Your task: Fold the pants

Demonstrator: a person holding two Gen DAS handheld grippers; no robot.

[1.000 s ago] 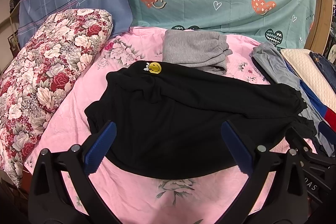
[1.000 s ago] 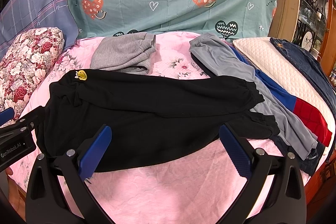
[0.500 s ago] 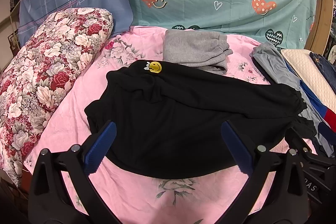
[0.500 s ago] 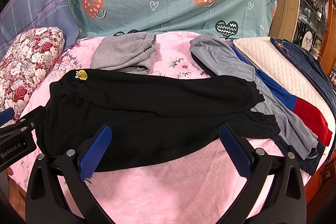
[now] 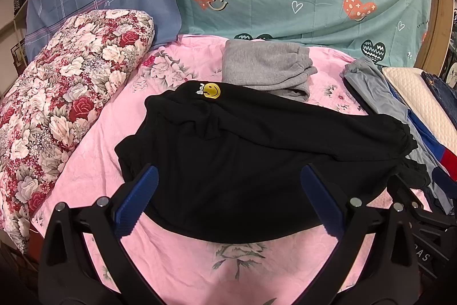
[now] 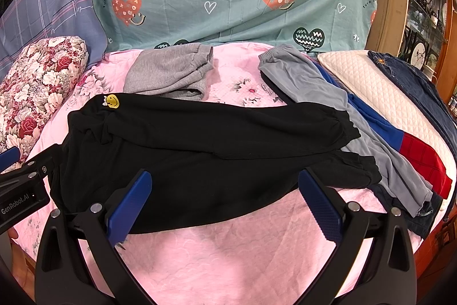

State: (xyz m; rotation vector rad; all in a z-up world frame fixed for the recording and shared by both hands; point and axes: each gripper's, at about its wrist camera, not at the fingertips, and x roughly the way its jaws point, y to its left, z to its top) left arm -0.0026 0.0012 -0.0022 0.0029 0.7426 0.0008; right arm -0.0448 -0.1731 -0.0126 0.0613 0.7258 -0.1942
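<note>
Right wrist view: black pants [image 6: 200,159] lie lengthwise across the pink bed [image 6: 228,253], legs stacked, cuffs to the right. Right gripper [image 6: 225,202] and left gripper [image 5: 228,196] both gape, empty, at the near edge. Advised: pinch waistband and cuffs together, lifting evenly. Count: one black pair, one folded grey pair [image 6: 171,73], two grippers.

Bed, covered in a pink floral quilt [image 6: 228,247].
- Black pants [image 6: 200,162] with a yellow smiley patch [image 6: 112,101]: centre, laid crosswise, legs toward 3 o'clock.
- Folded grey sweatpants [image 6: 171,70]: 12 o'clock, just beyond the black pair.
- Grey-blue pants [image 6: 314,87]: 2 o'clock, over a blue-and-red garment [image 6: 400,139].
- White quilted pillow [image 6: 371,82]: 3 o'clock, with jeans [image 6: 414,76] on it.
- Floral bolster [image 5: 57,105]: 9 o'clock.
</note>
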